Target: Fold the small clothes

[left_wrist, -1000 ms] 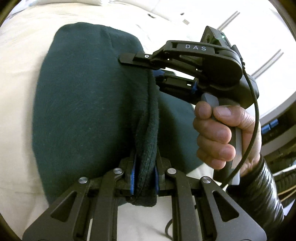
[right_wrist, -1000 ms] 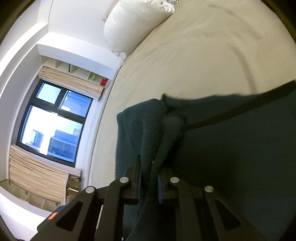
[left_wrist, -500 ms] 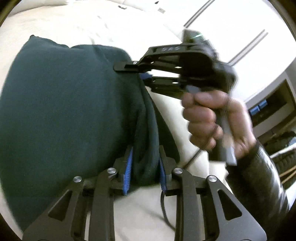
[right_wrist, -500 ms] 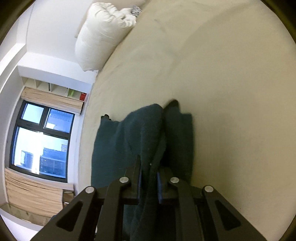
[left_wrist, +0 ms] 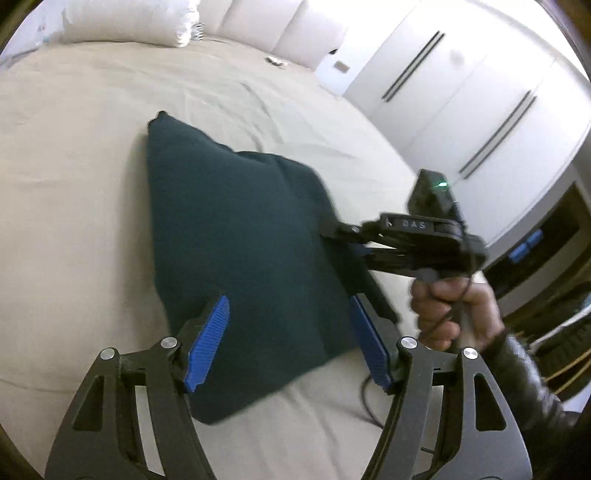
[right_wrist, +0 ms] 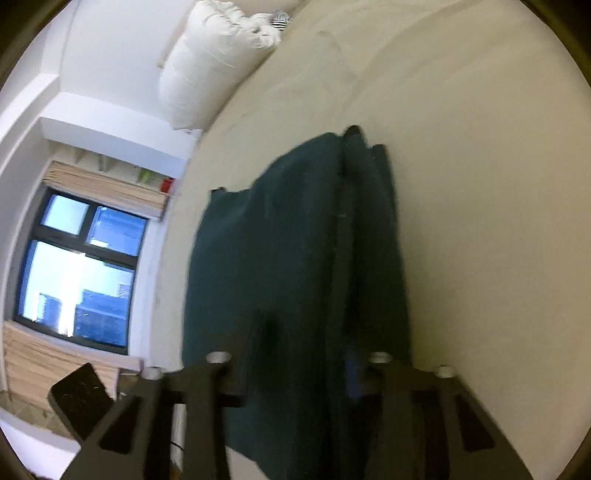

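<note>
A dark green cloth (left_wrist: 229, 229) lies folded into a rough rectangle on the beige bed (left_wrist: 74, 184). My left gripper (left_wrist: 288, 301) hovers over the cloth's near end, its jaws opening. The blue pads (left_wrist: 207, 343) stand apart on either side and do not press the cloth. My right gripper (left_wrist: 327, 232), held by a hand (left_wrist: 450, 310), reaches the cloth's right edge. In the right wrist view the cloth (right_wrist: 295, 229) bunches up between the jaws of the right gripper (right_wrist: 303, 354), which is shut on that fold.
White pillows (left_wrist: 125, 22) lie at the head of the bed, and one pillow (right_wrist: 210, 66) shows in the right wrist view. White wardrobe doors (left_wrist: 461, 92) stand to the right. A window (right_wrist: 77, 280) is beyond the bed's edge. Bare sheet (right_wrist: 480, 184) surrounds the cloth.
The left jaws have opened and let go of the cloth fold, and the gripper has drawn back. The cloth now lies flatter. The right gripper keeps its hold and has shifted along the bed.
</note>
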A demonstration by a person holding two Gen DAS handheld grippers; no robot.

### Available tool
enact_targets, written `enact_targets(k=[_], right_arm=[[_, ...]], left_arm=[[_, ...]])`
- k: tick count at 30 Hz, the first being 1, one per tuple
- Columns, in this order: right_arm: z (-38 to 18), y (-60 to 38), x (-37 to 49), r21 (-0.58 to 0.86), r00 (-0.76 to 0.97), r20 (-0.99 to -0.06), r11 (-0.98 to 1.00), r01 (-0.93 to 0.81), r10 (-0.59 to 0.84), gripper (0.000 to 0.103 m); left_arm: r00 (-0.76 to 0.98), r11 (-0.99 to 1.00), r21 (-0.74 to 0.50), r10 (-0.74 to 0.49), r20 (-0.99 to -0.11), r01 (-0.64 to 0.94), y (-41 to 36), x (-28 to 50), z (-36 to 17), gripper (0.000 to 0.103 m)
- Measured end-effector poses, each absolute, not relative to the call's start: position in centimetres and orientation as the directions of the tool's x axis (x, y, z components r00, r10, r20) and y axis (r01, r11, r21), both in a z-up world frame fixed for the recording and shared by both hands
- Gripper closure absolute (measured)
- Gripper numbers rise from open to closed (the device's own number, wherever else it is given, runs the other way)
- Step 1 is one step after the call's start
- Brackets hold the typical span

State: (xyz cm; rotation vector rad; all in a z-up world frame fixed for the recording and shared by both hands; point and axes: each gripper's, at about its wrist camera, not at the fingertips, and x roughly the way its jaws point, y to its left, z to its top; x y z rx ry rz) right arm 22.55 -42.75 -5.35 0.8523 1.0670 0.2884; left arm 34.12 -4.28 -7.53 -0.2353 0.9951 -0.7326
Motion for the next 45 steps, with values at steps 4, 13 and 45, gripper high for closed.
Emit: enact_targets(k=[4,13,45], right_arm=[[-4.6,-43.2,22.6,0.708,0.503,-0.661,0.684,0.174,0.556,0.087],[-4.9,-44.8,21.9,0.702,0.504,-0.666,0.691,0.172,0.551,0.088],[-5.1,-42.8,23.0,0.757,0.572,-0.557,0.651,0.051,0.603,0.076]], left_arm=[[0.33,0.742,-0.504,-0.657,-0.677,0.443,-4.7,34.8,-7.3,0.037],[0.34,0.739,-0.466,-0.652,-0.678,0.486,-7.2,34.8,-8.8,0.037],[0.457,0.835,-0.138,-0.421,-0.784,0.532,-12.1,43.4,-11.7,0.047]])
